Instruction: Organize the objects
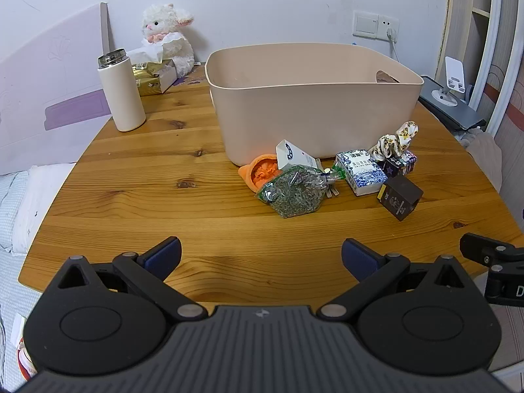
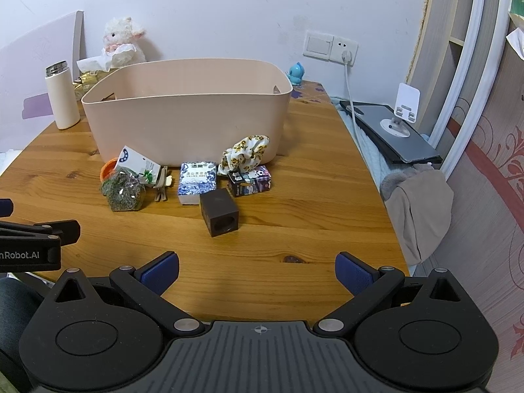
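Right tool (image 2: 257, 273) spread, blue figurine (image 2: 296, 72) visible

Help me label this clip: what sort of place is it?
Probably a bedroom: a bed with a headboard beside the wooden table, plus a plush lamb.

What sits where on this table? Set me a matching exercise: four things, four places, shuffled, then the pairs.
Things
1. white flask
2. dark brown box
3. herb bag
4. floral scrunchie

Places
A. against the beige bin, on the purple box
B. nearest the open right claw
C. upright, left of the bin
D. beside the orange item

Pairs: 1-C, 2-B, 3-D, 4-A
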{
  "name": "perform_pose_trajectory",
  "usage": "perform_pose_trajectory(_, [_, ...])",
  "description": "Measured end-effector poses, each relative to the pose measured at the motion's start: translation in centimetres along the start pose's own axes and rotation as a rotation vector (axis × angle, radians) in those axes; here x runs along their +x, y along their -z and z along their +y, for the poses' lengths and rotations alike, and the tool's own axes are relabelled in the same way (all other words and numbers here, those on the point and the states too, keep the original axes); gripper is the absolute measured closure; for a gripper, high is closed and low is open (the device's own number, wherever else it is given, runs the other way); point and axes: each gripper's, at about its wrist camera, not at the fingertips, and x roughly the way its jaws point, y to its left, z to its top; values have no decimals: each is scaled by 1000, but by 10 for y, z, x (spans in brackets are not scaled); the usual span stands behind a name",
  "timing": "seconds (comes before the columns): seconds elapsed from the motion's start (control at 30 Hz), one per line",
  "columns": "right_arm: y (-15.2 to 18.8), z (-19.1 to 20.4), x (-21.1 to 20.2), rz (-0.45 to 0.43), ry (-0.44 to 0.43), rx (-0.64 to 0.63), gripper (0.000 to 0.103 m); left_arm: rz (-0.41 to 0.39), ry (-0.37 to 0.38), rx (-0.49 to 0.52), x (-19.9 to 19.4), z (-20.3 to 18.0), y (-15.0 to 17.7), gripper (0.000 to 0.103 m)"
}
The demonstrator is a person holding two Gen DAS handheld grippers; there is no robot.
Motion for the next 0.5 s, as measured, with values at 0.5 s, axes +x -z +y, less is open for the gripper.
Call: perform_pose_trajectory(0.5, [-1, 3, 4, 3, 4, 6, 0, 1, 1, 18, 1, -6, 1, 0])
